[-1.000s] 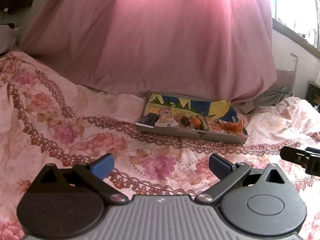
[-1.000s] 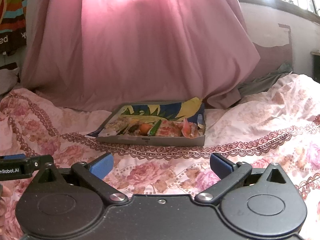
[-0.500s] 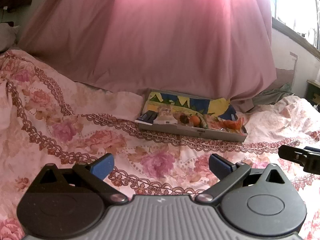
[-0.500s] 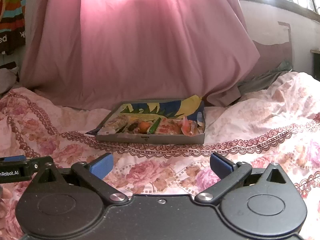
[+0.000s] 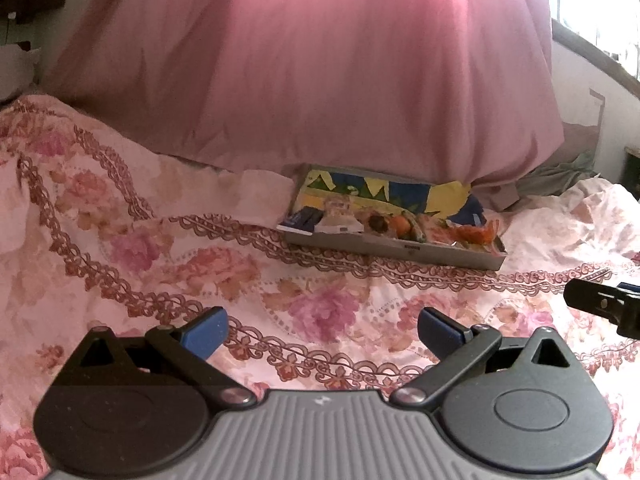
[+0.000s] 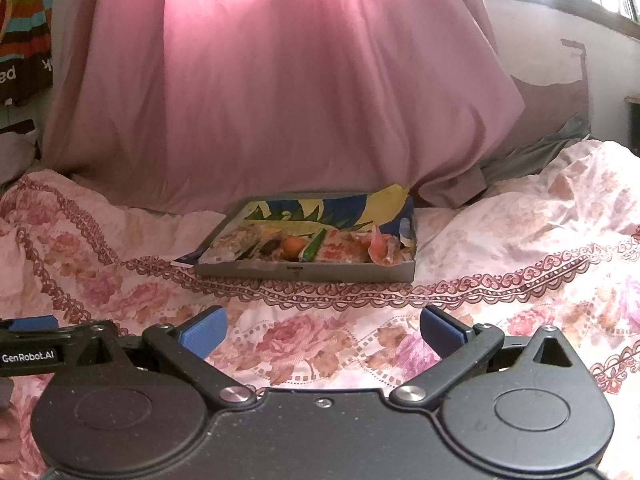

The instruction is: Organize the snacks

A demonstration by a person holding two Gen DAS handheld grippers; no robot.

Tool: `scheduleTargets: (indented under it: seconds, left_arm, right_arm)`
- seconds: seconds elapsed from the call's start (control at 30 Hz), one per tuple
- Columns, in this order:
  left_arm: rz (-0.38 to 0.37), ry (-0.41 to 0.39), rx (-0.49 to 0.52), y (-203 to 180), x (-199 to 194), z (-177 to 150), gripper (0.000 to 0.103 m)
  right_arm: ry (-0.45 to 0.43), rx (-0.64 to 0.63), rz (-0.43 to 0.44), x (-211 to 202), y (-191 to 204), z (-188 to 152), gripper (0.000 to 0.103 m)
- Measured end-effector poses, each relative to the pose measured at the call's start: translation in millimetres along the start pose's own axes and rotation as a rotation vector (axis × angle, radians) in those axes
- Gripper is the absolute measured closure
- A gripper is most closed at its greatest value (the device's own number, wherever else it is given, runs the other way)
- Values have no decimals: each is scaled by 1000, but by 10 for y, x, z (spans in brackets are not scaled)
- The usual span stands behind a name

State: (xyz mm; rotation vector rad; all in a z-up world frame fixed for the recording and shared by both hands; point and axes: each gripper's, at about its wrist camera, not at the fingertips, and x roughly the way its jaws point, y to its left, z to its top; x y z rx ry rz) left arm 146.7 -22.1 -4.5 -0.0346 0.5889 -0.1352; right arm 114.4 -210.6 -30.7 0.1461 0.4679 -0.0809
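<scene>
A shallow grey cardboard box with a colourful blue, yellow and green lining lies on the floral bedspread, well ahead of both grippers. It holds several snacks: an orange round one, a green stick, red wrappers and a dark blue packet at its left end. My left gripper is open and empty. My right gripper is open and empty. Each gripper's tip shows in the other's view, the right one and the left one.
A pink floral bedspread with folds covers the bed. A large pink curtain hangs right behind the box. A grey cloth lies at the back right, under a window sill and a worn wall.
Both views have drifted slightly; the box sits a little higher and nearer in the frames. Both grippers stay open and empty.
</scene>
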Motion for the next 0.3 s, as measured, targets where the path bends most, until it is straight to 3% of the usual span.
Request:
scheduleTargets:
  seconds: [0.3]
  left_arm:
    - [1,1,5,6,22,-12,0]
  right_arm:
    - [24,-11,7,45,28,-12,1]
